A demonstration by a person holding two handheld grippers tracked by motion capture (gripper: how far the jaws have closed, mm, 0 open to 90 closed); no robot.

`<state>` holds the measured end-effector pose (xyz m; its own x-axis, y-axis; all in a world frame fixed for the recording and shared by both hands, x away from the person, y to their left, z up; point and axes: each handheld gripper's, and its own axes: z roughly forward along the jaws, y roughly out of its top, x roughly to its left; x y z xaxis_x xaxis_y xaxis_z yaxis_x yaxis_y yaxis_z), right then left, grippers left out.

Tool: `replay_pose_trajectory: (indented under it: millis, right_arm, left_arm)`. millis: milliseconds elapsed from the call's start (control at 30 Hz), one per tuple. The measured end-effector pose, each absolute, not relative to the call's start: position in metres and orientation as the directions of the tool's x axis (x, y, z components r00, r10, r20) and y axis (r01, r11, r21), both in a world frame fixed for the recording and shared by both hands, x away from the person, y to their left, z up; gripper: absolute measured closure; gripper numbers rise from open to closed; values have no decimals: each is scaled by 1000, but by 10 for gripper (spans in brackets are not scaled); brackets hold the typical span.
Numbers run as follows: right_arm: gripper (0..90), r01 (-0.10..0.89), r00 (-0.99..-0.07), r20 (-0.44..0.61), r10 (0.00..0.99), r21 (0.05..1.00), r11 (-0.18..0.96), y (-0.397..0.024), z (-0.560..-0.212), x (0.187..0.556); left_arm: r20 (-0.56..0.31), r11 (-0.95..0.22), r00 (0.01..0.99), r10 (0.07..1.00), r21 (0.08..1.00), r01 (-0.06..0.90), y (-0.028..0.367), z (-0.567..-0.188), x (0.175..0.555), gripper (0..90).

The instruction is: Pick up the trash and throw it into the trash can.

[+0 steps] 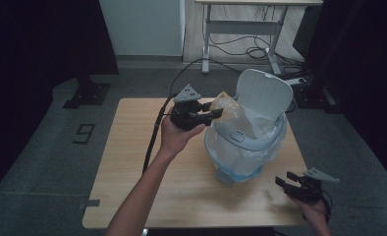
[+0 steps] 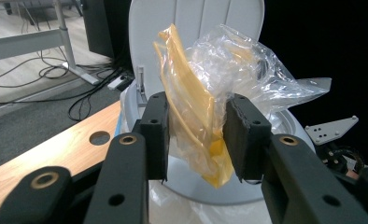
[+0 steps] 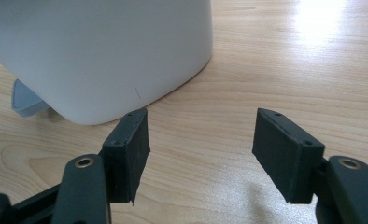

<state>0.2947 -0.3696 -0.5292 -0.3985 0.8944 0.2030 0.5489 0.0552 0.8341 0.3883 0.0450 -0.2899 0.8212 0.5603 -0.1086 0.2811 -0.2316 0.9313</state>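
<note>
The left gripper [image 2: 196,135] is clamped on a crumpled clear-and-yellow plastic wrapper [image 2: 205,98] — held right over the open white trash bin [image 1: 250,132], bag mouth just below — while the right gripper [image 1: 299,184] waits open-jawed and empty at the table's near edge.

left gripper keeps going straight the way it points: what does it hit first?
Probably the raised white lid of the trash bin. The left gripper, shut on a crumpled yellow-and-clear plastic bag, points over the bin's open top at that lid; the bag would likely touch first. Depth is unclear.
</note>
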Motion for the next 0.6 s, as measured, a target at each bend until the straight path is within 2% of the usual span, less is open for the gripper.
replay_pose_trajectory:
  millis: [600]
  right_arm:
    - [356, 550, -407, 199, 892, 832, 65, -368, -530, 295]
  left_arm:
    - [-92, -282, 836, 541, 917, 283, 7, -289, 404, 622]
